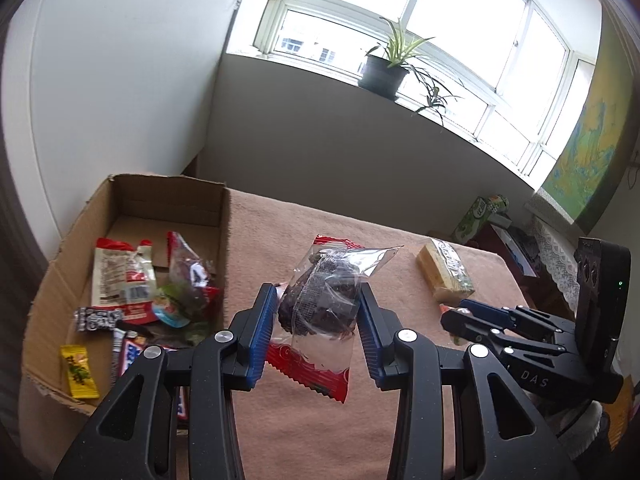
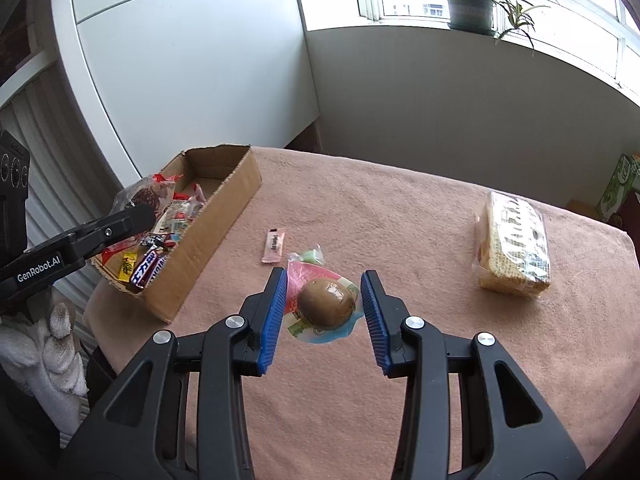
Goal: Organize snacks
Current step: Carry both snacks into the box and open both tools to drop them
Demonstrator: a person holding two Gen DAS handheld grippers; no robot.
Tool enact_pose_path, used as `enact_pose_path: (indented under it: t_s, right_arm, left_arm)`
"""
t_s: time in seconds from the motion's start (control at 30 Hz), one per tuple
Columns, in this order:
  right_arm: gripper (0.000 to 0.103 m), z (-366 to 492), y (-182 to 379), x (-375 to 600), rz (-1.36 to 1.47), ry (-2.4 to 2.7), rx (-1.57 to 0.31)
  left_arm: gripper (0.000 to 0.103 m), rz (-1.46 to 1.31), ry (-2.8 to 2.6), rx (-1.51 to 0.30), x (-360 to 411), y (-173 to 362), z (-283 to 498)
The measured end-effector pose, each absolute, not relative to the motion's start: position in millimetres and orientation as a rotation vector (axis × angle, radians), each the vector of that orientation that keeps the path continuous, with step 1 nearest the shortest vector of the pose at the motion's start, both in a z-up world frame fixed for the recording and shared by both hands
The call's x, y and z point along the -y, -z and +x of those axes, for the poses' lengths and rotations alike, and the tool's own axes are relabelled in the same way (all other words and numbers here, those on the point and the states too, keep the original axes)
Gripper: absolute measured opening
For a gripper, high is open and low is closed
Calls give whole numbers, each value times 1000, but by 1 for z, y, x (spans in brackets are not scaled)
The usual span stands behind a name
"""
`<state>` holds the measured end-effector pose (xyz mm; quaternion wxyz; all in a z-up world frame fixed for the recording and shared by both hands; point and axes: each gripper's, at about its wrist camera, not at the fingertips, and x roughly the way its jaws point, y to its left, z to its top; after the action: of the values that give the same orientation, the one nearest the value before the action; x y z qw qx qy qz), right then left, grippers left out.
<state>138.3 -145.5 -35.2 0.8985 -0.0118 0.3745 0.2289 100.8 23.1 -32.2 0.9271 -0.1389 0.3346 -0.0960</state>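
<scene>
My left gripper (image 1: 317, 320) is shut on a clear-and-red packet of dark cake (image 1: 320, 304) and holds it above the pink cloth, just right of the cardboard box (image 1: 224, 216). The box holds several snack packets (image 1: 124, 280). In the right wrist view the left gripper (image 2: 136, 212) hangs with the packet over the box (image 2: 224, 216). My right gripper (image 2: 324, 304) is open, its fingers either side of a packed brown egg (image 2: 326, 303) lying on the cloth. A pink sachet (image 2: 273, 245) and a small green candy (image 2: 310, 256) lie just beyond it.
A wrapped block of wafers (image 2: 514, 246) lies at the right of the table; it also shows in the left wrist view (image 1: 444, 272). A green carton (image 1: 478, 218) stands past the table's far edge. A potted plant (image 1: 384, 68) sits on the window sill.
</scene>
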Motion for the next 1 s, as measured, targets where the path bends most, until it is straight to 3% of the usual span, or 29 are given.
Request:
enact_pose_path:
  t_s: [0.47,1.0]
  right_arm:
    - [40,134,13,53,-109,-599,-727]
    - [40,145,41,-33,-197,-712,-787]
  left_arm:
    - [38,-283,-24,-659,-117,38,66]
    - [38,-292,-105,-667,-148,49,68]
